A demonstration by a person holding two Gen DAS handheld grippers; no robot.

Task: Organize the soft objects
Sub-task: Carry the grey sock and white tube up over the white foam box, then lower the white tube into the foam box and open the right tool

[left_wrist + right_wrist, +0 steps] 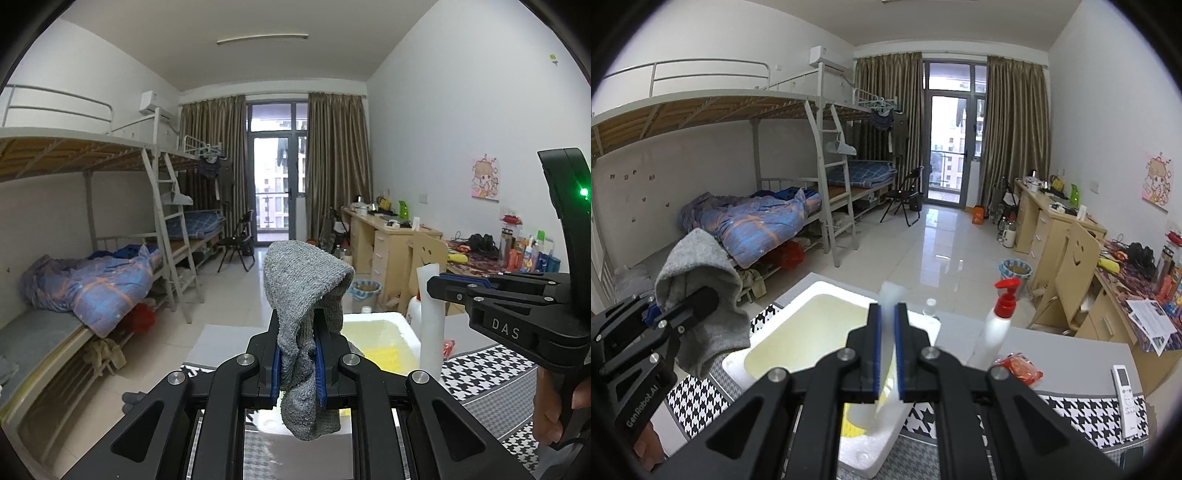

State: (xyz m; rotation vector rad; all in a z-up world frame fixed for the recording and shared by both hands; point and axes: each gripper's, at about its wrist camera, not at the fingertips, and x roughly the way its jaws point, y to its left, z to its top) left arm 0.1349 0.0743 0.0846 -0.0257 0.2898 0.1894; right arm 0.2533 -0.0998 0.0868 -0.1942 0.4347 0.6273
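My left gripper is shut on a grey knitted sock that droops over and below the jaws; it also shows at the left of the right wrist view. My right gripper is shut on a white strip-like soft object, seen from the side in the left wrist view. Both grippers hang above a white foam box with a yellowish inside, which stands on a table with a houndstooth cloth.
On the table stand a white pump bottle with a red top, a red packet and a white remote. Bunk beds line the left wall, cluttered desks the right. A tiled floor runs between.
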